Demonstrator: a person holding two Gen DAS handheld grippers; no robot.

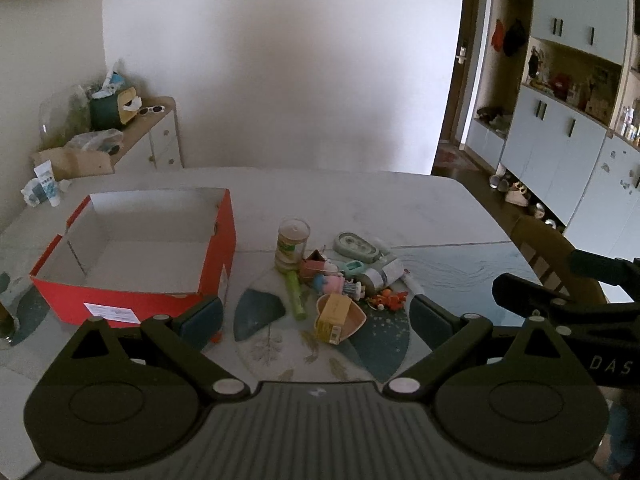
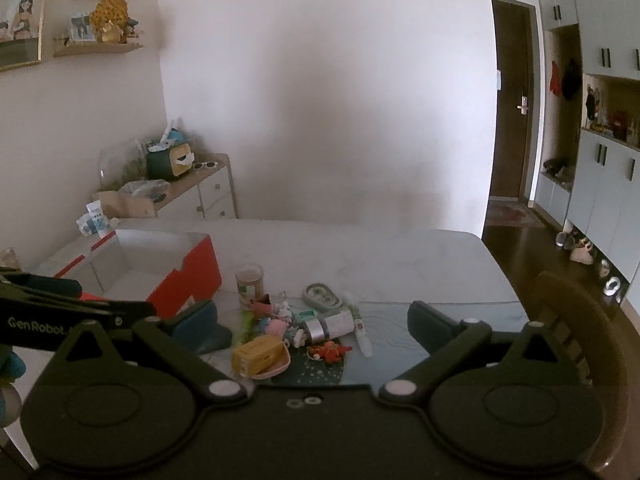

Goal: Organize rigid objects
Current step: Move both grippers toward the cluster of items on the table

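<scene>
- so far nothing is packed: the red box (image 1: 132,264) at left-centre looks empty.
- toys and bottles (image 1: 336,280) lie heaped mid-frame on the table (image 1: 360,200).
- left gripper (image 1: 316,316) and right gripper (image 2: 312,320) gape wide, holding nothing.

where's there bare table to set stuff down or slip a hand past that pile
Bare tabletop lies behind the toy pile, toward the wall, and to its right. The red box is empty inside. Crowded: the pile itself and the narrow gap between box and jar.

One red box (image 1: 136,276), one jar (image 1: 293,244), one yellow carton (image 1: 335,317).
</scene>
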